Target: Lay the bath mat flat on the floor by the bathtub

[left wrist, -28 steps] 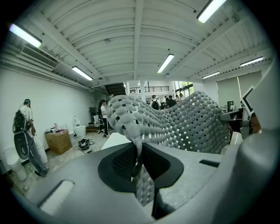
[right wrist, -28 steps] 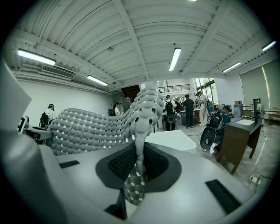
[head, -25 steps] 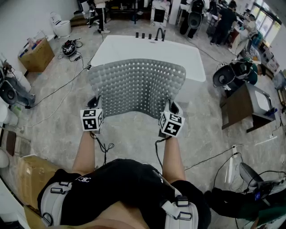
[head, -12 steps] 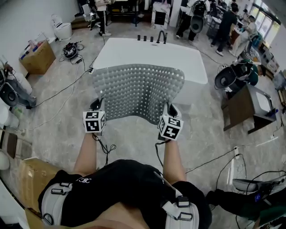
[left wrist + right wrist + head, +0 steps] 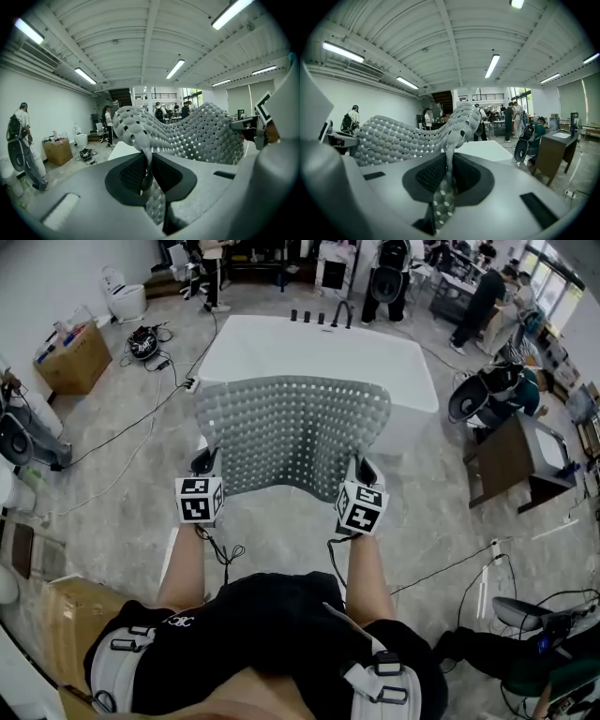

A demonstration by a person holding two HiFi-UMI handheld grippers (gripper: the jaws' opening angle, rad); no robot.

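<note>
Since a second ago both hand-held grippers have slid a little nearer to me in the head view. The mat has come with them, so more of the tub's white top shows past its far edge.

The only print near my hands is the black-and-white square markers on each cube. A small white mark on my black shirt is too small to read.

My left hand-held gripper (image 5: 202, 462) is clamped on the near left corner of the grey bath mat (image 5: 291, 432), with the jaws almost together and only the thin edge pinched between the pads. My right hand-held gripper (image 5: 361, 468) grips the near right corner the same way. The mat is stretched between the two and rises out of the jaws. It arches away from me, bumpy and full of small holes, with its far edge towards the bathtub (image 5: 319, 348).

The tub stands straight ahead beyond both grippers, with a dark tap (image 5: 336, 313) at its far rim. Below them is a grey marbled floor (image 5: 281, 521). Cables (image 5: 131, 423) trail off to the left of my left gripper, and past them are a cardboard box (image 5: 70, 357) and a white toilet (image 5: 127, 298). To the right of my right gripper is a brown surface (image 5: 511, 460). People stand at the far end of the room under strip lights.
</note>
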